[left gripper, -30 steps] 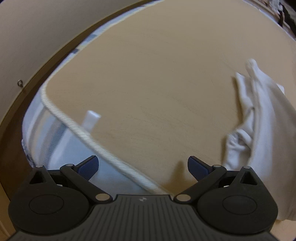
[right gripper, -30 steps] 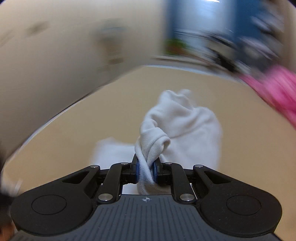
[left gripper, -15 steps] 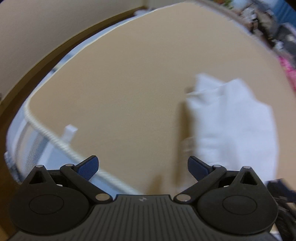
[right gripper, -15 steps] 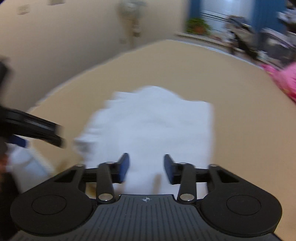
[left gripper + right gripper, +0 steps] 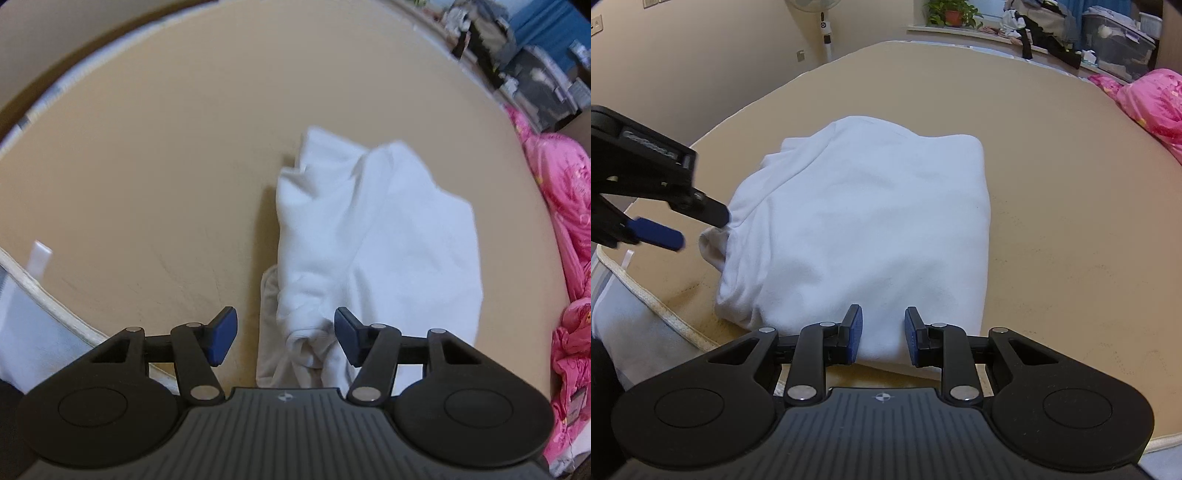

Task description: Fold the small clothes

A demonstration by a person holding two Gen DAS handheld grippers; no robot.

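A white garment (image 5: 388,240) lies folded into a rough rectangle on the tan bed mat (image 5: 147,166). In the left wrist view my left gripper (image 5: 286,336) is over the garment's bunched near-left corner. Its jaws are closing, the rumpled cloth sits between the blue pads, and neither pad presses it. The right wrist view shows the garment (image 5: 868,221) flat in the middle. My right gripper (image 5: 882,334) hovers at its near edge, open, with cloth showing in the gap below the pads. The left gripper (image 5: 703,230) reaches in at the garment's left side.
A pink blanket (image 5: 1152,99) is heaped at the right of the mat (image 5: 1071,221). The mat's corded edge (image 5: 646,299) runs close on the left, with a small white tag (image 5: 38,258). A standing fan (image 5: 825,26), a potted plant (image 5: 951,13) and clutter stand beyond.
My right gripper let go of the bunched white cloth, which now lies spread and folded on the mat. My left gripper swung right over the garment's corner and its jaws narrowed.
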